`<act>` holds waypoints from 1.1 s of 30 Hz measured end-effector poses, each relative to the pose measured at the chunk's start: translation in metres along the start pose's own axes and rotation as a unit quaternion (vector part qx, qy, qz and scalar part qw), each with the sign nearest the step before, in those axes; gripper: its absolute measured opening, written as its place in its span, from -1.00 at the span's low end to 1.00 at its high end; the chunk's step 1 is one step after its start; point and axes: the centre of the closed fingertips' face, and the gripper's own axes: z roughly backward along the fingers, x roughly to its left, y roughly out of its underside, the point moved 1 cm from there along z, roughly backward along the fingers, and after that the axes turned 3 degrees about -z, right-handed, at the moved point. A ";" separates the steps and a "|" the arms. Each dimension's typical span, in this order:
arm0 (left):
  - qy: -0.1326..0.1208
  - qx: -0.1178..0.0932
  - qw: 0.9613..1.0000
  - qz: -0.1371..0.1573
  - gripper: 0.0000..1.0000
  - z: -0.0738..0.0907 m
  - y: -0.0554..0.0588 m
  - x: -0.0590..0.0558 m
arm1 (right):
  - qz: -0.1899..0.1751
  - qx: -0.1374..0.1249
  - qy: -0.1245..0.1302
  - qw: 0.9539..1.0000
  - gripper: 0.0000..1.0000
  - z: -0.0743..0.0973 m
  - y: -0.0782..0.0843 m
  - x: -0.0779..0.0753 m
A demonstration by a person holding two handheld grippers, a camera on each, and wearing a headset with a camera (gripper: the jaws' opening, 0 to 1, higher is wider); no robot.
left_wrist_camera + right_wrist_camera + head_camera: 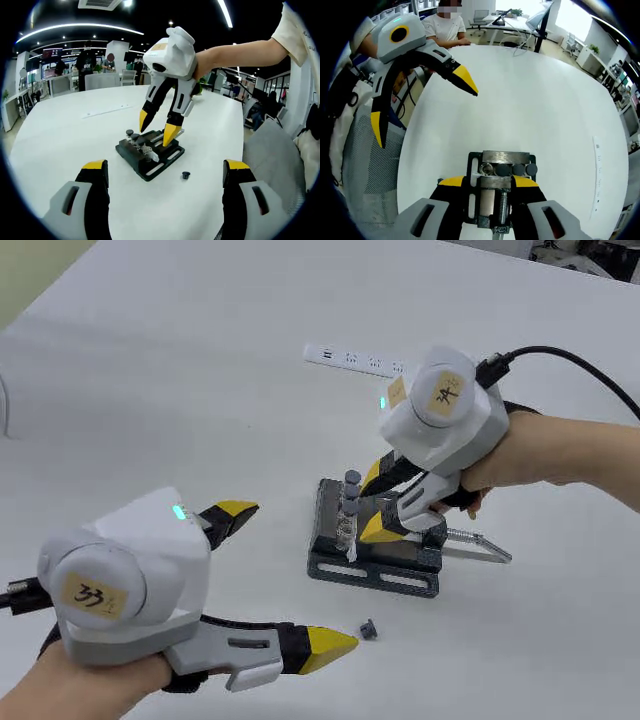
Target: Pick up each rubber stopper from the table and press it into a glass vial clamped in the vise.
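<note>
The vise sits on the white table with a row of glass vials clamped upright in it. Several of them carry dark stoppers; whether the vial at the near end of the vise is capped is too small to tell. 1 loose rubber stopper lies on the table just in front of the vise, on the person's side.

The right gripper hangs directly over the vise, jaws apart and straddling the row of vials, with nothing between its tips. The left gripper is to the left of the vise and nearer the person, spread wide and empty, its lower jaw tip close to the loose stopper but not touching it. A power strip lies beyond the vise.

The step in hand looks like fetching the last stopper. The left gripper is the better placed: it needs to swing toward the front of the vise, bracket the stopper between both tips, and close gently so the small rubber piece does not squirt away. The stopper then has to be carried above an uncapped vial, narrow end down, and pushed straight in
</note>
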 end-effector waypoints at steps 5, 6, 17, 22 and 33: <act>0.000 -0.001 1.000 -0.001 0.88 0.000 0.000 0.000 | -0.012 -0.020 0.000 1.000 -0.19 0.002 0.003 0.007; 0.000 -0.001 1.000 -0.001 0.88 0.000 0.000 0.000 | -0.012 -0.023 0.000 1.000 -0.18 0.003 0.005 0.010; 0.000 0.006 1.000 -0.007 0.88 0.005 0.000 -0.004 | -0.015 -0.046 -0.030 0.998 -0.21 -0.006 0.018 0.050; 0.000 0.009 1.000 -0.008 0.88 0.007 0.002 -0.006 | -0.005 -0.049 -0.057 0.997 -0.28 -0.016 0.031 0.067; -0.001 0.018 1.000 -0.009 0.88 0.009 0.006 -0.008 | 0.021 -0.048 -0.067 0.996 -0.45 -0.036 0.052 0.081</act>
